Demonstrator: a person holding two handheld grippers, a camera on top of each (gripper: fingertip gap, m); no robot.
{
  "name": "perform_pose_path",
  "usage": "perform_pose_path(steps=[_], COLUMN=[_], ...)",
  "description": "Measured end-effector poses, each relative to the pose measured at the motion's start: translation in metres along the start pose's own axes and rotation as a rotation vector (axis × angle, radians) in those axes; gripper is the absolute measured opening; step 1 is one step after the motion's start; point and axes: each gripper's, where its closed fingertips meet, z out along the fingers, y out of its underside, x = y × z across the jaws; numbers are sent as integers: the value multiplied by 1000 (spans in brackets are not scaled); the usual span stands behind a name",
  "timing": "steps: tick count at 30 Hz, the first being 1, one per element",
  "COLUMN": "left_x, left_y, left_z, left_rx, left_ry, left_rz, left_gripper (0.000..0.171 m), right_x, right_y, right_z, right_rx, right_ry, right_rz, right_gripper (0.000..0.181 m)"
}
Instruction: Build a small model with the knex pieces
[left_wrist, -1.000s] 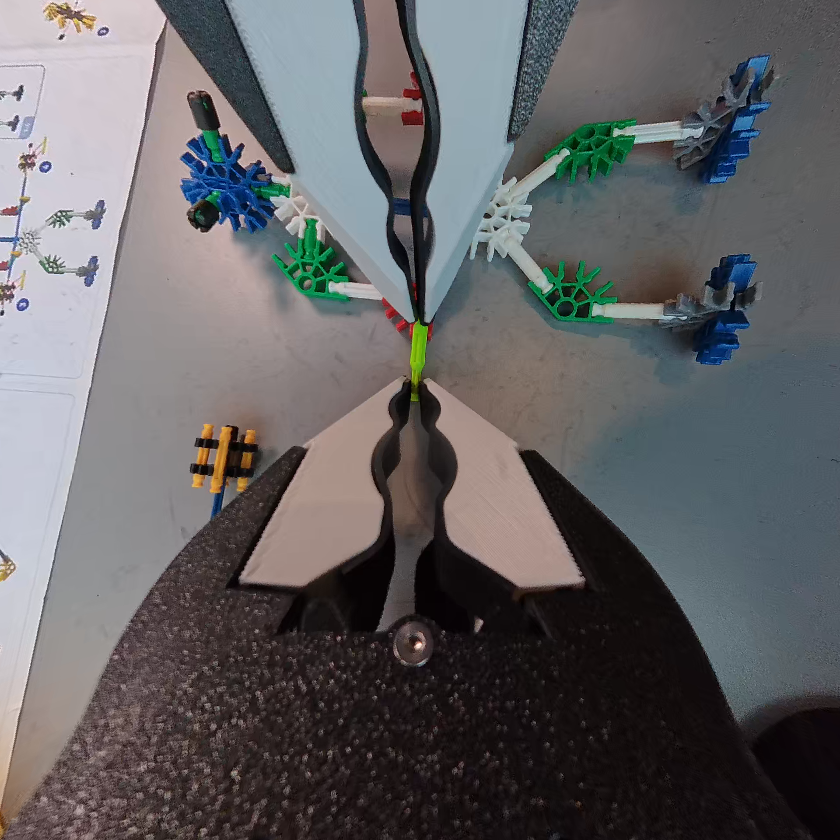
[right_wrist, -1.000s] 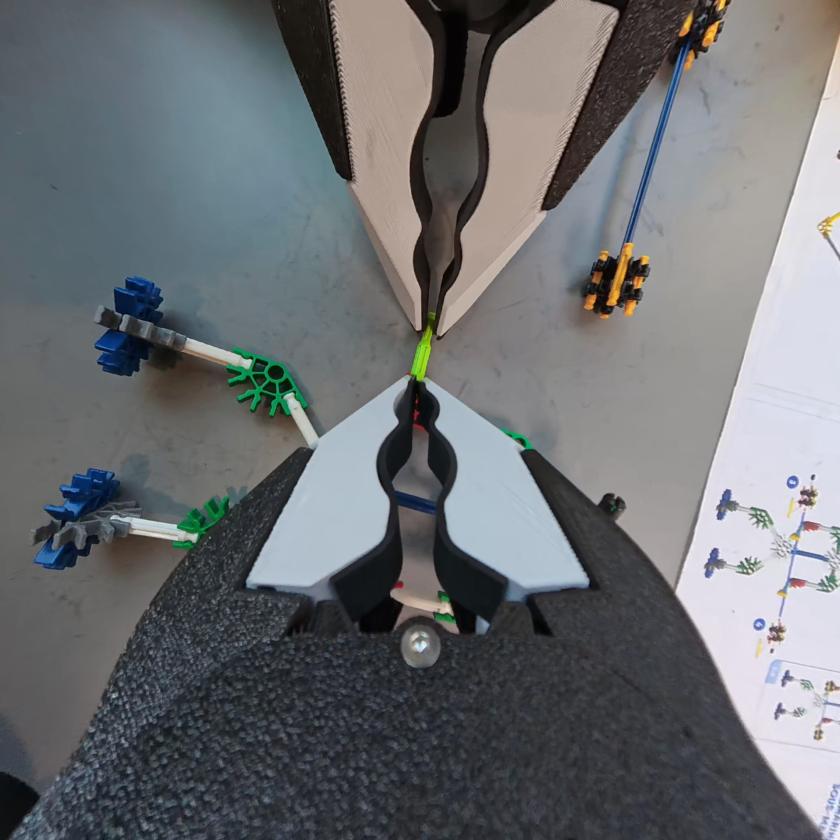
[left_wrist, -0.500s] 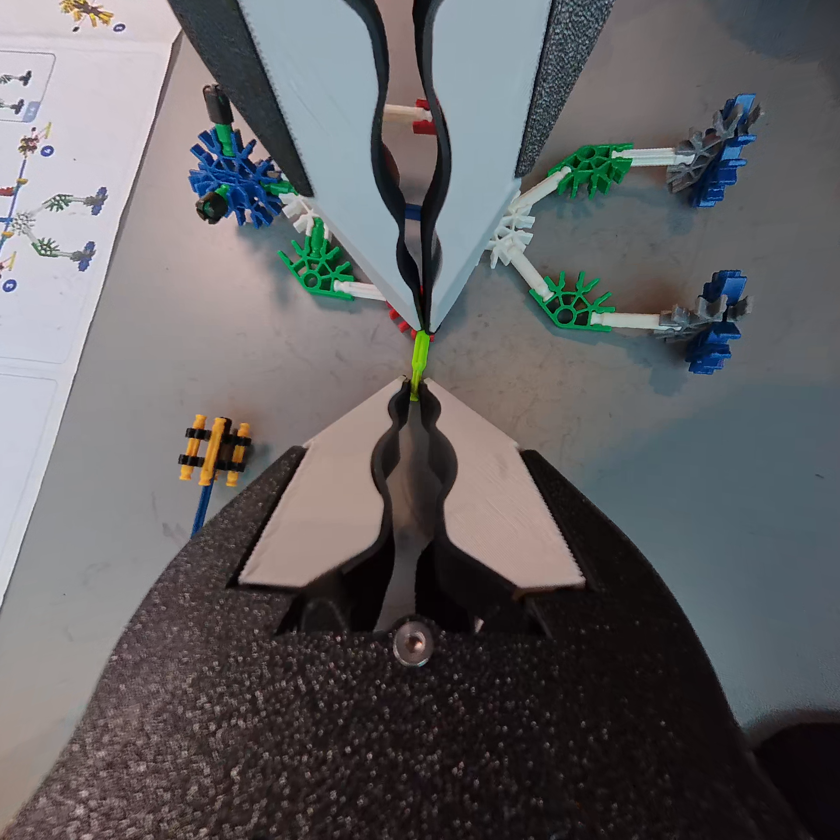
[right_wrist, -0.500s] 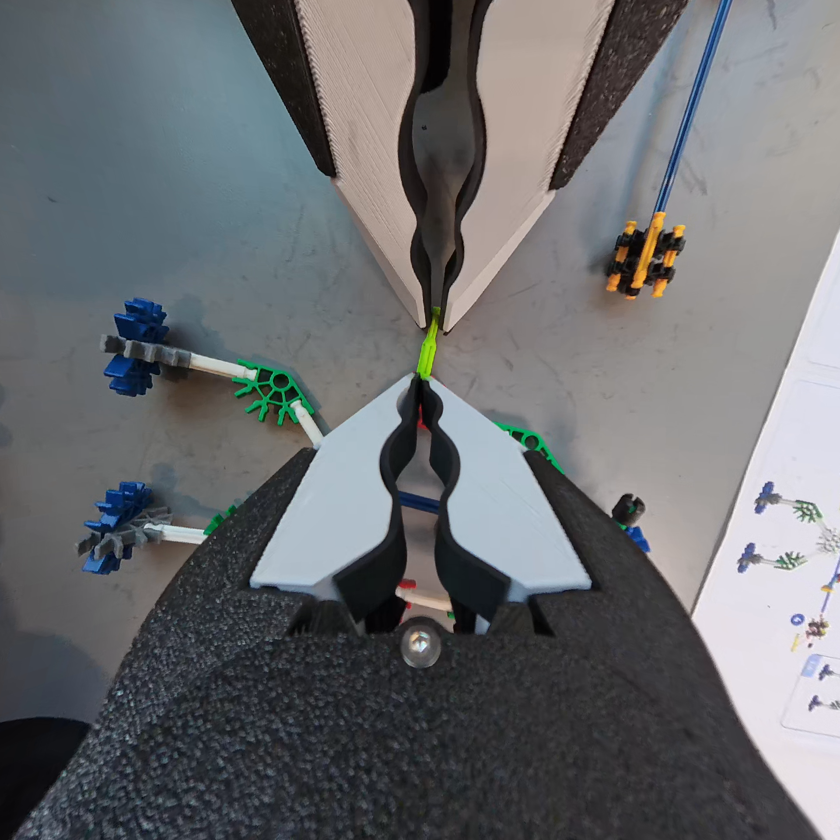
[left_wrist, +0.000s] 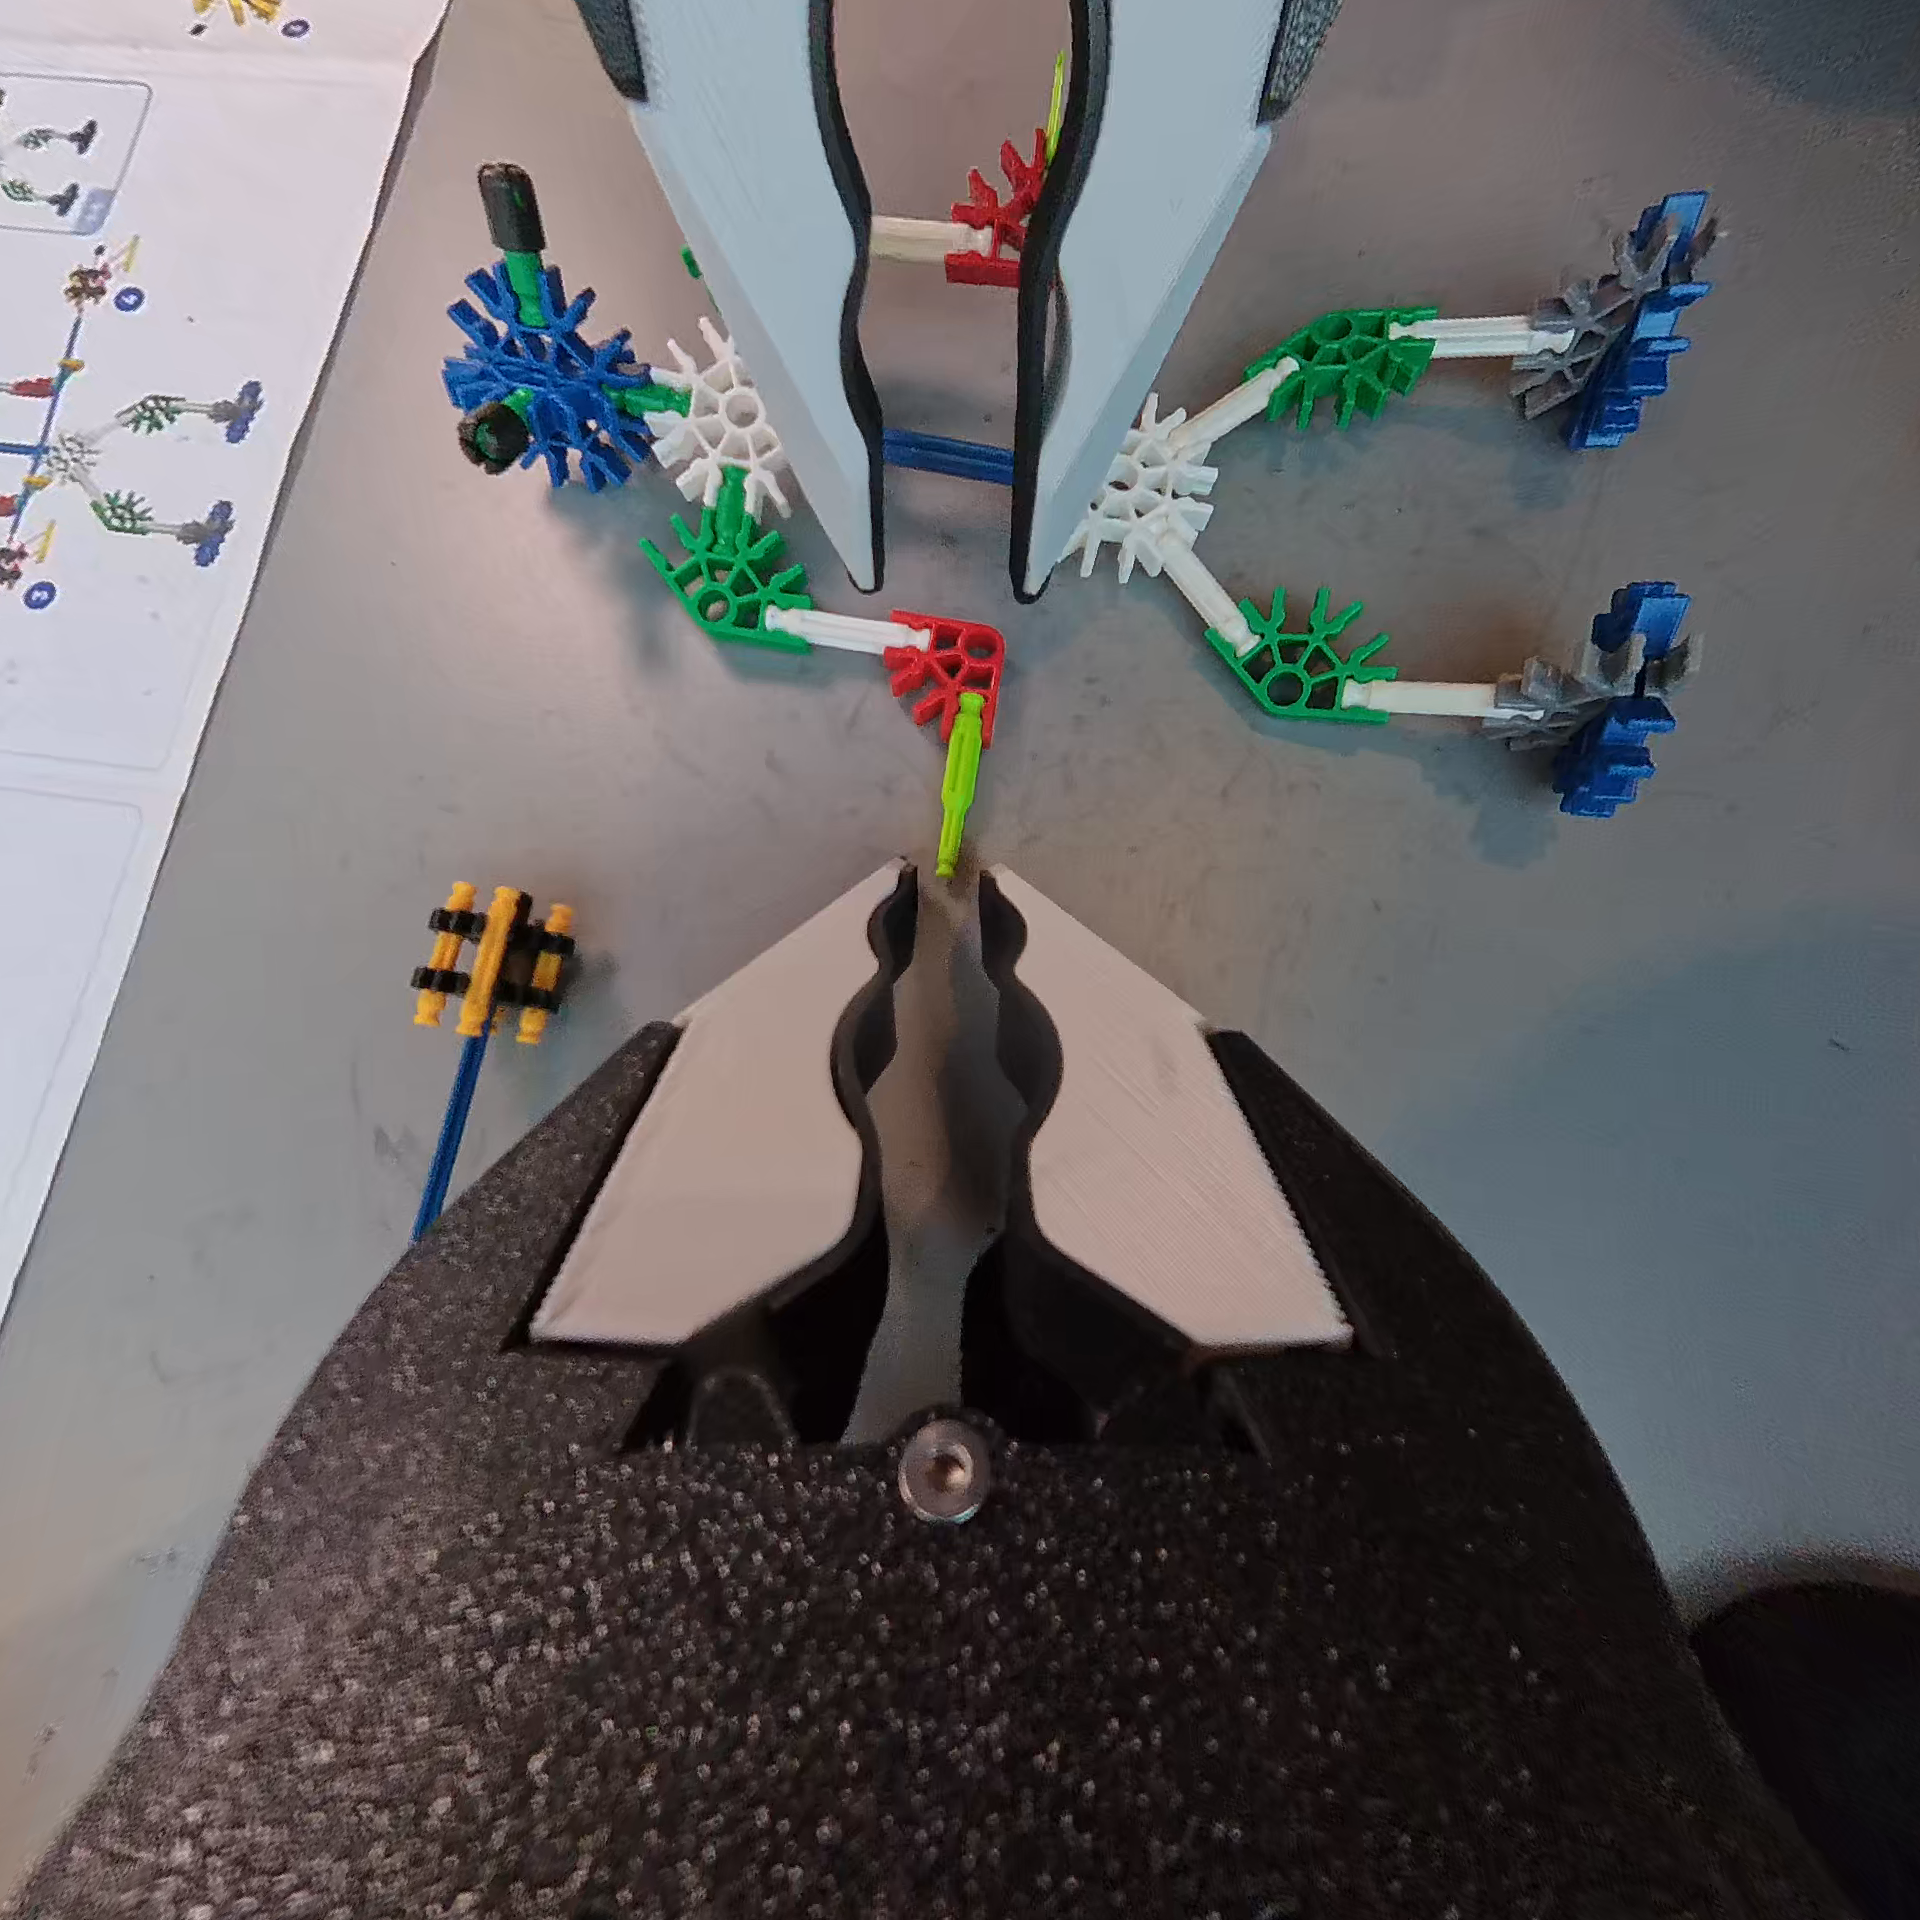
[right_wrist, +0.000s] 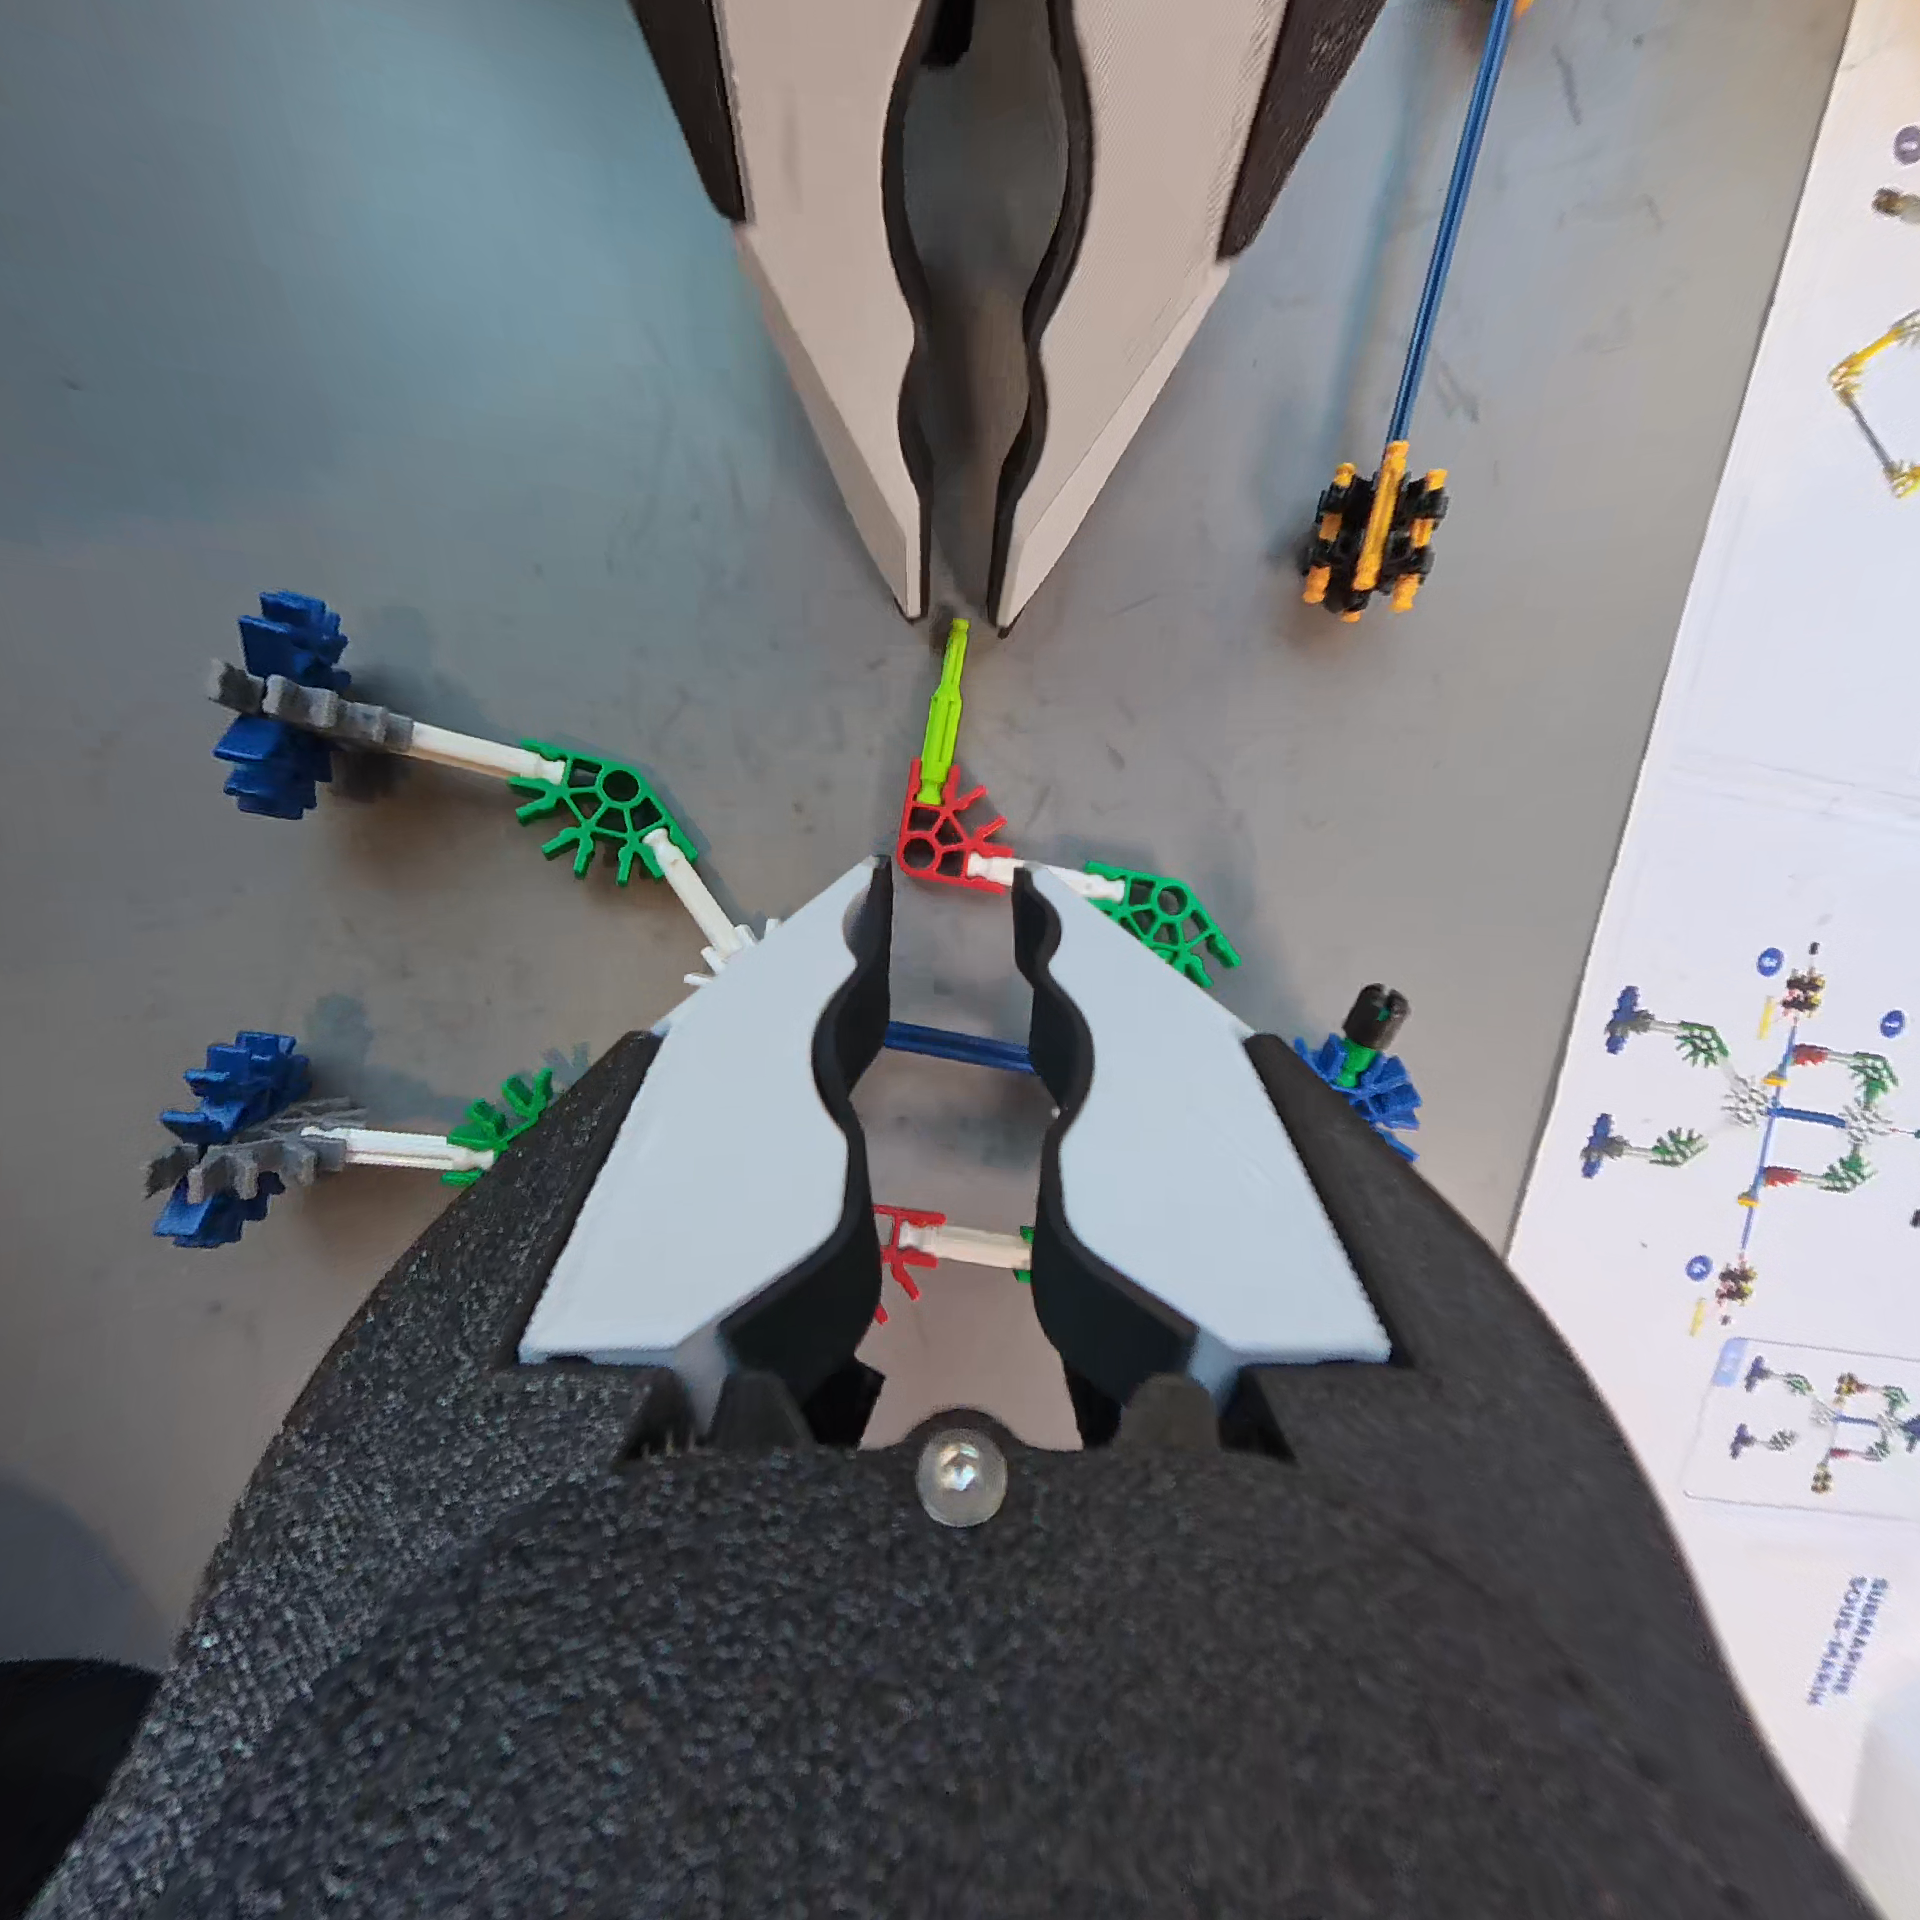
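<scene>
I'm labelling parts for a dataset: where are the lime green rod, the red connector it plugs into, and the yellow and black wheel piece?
lime green rod (left_wrist: 958, 790), left wrist view, mid shaft.
red connector (left_wrist: 951, 665), left wrist view, central web.
yellow and black wheel piece (right_wrist: 1371, 532), right wrist view, middle of the cluster.

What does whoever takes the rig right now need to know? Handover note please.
Left gripper: open, narrow gap, fingers just short of the lime rod's free end, holding nothing.
Right gripper: open wider, tips just behind the red connector, holding nothing.
Lime rod: one end plugged into the red connector on the flat model lying on the grey table.
Yellow-black piece on its blue rod lies apart from the model, near the instruction sheet.
</scene>
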Motion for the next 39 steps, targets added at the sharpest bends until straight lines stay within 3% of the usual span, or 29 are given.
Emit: perform_pose_path(steps=[10, 17, 21, 30, 39], left_x=[1, -1, -2, 2, 9], left_y=[0, -4, -14, -54, -76], left_z=[2, 0, -4, -8, 6], left_rx=[-2, 20, 70, 212, 232], left_ry=[-20, -28, -42, -38, -45], left_rz=[-1, 13, 7, -2, 27], left_gripper=[0, 0, 0, 0, 0], right_x=[-1, 23, 25, 23, 22], right_y=[7, 2, 13, 15, 14], right_z=[8, -1, 8, 7, 7], right_rx=[-31, -35, -115, -68, -22], right_ry=[-52, -37, -42, -48, -28], right_rz=[9, -83, -125, -77, -64], right_gripper=[16, 6, 0, 0, 0])
